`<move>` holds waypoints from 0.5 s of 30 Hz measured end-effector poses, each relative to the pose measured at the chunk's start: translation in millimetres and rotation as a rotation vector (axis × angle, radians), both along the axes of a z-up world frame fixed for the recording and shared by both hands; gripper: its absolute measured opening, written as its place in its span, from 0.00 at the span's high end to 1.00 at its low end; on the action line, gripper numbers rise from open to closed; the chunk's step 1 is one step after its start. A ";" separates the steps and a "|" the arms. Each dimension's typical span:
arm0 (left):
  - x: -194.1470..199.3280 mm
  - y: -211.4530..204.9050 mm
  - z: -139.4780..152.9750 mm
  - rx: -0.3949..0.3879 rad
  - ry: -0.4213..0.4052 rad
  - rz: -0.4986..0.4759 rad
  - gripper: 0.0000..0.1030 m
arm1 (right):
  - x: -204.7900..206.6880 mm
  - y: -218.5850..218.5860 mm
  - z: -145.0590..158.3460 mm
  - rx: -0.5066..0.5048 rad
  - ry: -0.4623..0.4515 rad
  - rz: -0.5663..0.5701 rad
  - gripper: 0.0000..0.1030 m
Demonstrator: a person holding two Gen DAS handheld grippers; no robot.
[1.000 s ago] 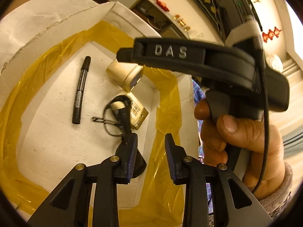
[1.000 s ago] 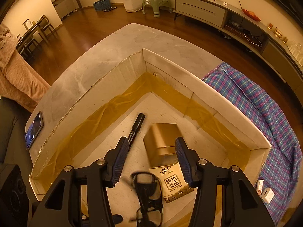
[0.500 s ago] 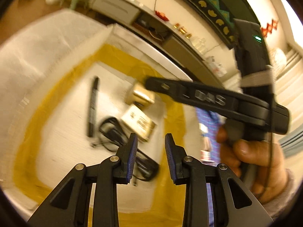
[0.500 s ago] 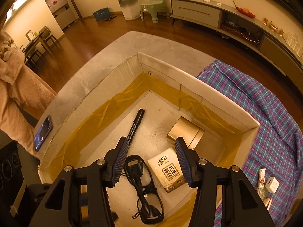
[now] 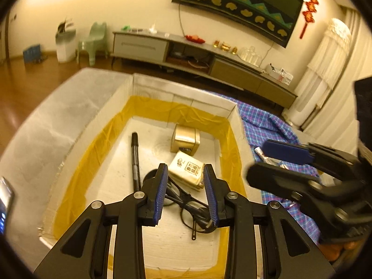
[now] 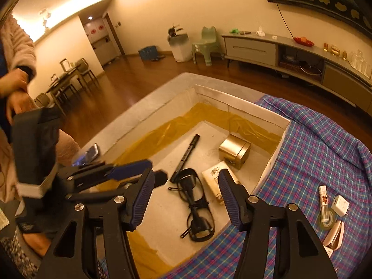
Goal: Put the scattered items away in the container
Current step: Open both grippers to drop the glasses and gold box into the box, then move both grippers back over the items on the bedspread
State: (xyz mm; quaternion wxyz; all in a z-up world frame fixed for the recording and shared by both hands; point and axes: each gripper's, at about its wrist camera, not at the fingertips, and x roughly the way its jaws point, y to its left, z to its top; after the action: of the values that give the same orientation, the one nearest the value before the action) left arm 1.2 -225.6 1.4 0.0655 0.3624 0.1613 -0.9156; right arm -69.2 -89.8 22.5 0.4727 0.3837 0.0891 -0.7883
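The white box [image 5: 183, 88] [image 6: 241, 103], lined with yellow tape, holds a black marker [image 5: 135, 155] [image 6: 186, 154], a gold tin [image 5: 186, 138] [image 6: 234, 151], a tissue pack [image 5: 186, 168] [image 6: 210, 175] and black glasses [image 5: 189, 205] [image 6: 196, 209]. My left gripper [image 5: 185, 194] hovers above the glasses, its jaws opening, with nothing pressed between the pads. My right gripper [image 6: 187, 196] hangs over the box's near edge, jaws opening and empty. On the plaid cloth [image 6: 325, 144] lie a clear tube [image 6: 323, 200], a white plug [image 6: 340, 205], a tape roll [image 6: 325, 222] and a pink case [image 6: 334, 234].
A phone [image 6: 87, 154] lies on the grey tabletop [image 6: 162, 90] left of the box. A person's hand [image 6: 16, 88] and fuzzy sleeve are at the far left. A TV cabinet [image 5: 186, 53] runs along the back wall, beyond a wooden floor.
Both grippers have lifted away from the box floor. The right one swung right, bringing the plaid cloth and its items into view. The left view rolled level. Both jaw pairs stand slightly wider.
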 end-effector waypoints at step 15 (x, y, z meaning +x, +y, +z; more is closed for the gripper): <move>7.9 46.3 31.6 0.001 0.135 -0.133 0.68 | 49.4 90.8 14.6 -0.165 0.140 0.001 0.42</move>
State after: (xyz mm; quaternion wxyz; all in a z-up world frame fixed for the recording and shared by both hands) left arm 9.1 -179.3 33.1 -0.0064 0.3100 0.1416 -0.9401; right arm -19.8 1.0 37.0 0.4958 0.2871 0.0568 -0.8177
